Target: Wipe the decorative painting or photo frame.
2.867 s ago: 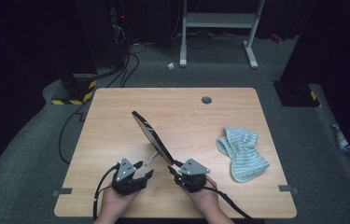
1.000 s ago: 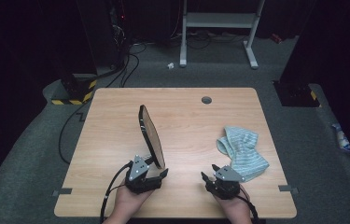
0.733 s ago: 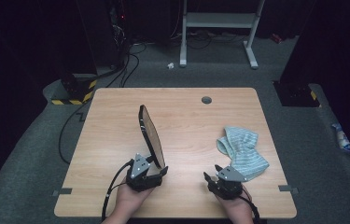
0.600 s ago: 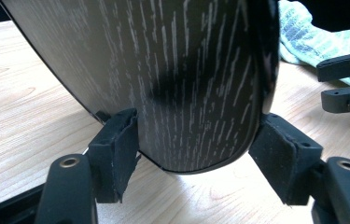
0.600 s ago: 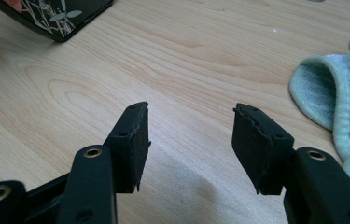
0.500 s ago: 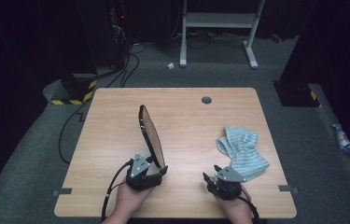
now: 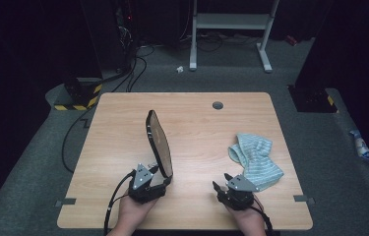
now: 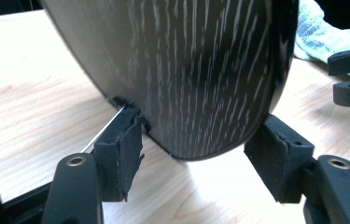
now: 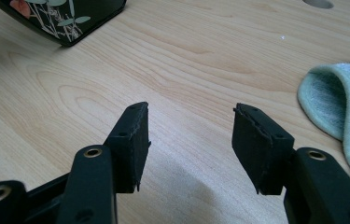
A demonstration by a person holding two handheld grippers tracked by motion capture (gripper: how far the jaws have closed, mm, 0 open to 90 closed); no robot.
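On the near half of the wooden table [image 7: 123,128] in the high view, a dark tray [image 7: 160,142] stands on edge, tilted, its lower end at the left gripper [image 7: 158,172], while the right gripper [image 7: 221,183] sits apart by the near edge, just beside a striped green cloth [image 7: 257,160] that lies near the table's right side; a round hole [image 7: 217,105] marks the far edge. Along the left gripper's jaws, the tray's grained dark underside [image 8: 196,70] rises between the pads, which have just been closing in; the left pad touches it, the right looks just clear. The other gripper's black jaws and the cloth [image 8: 322,35] show beyond. Along the right gripper [image 9: 189,140], jaws stand spread over bare wood, cloth [image 9: 340,102] at right, the tray's leaf-patterned corner [image 9: 70,18] far left.
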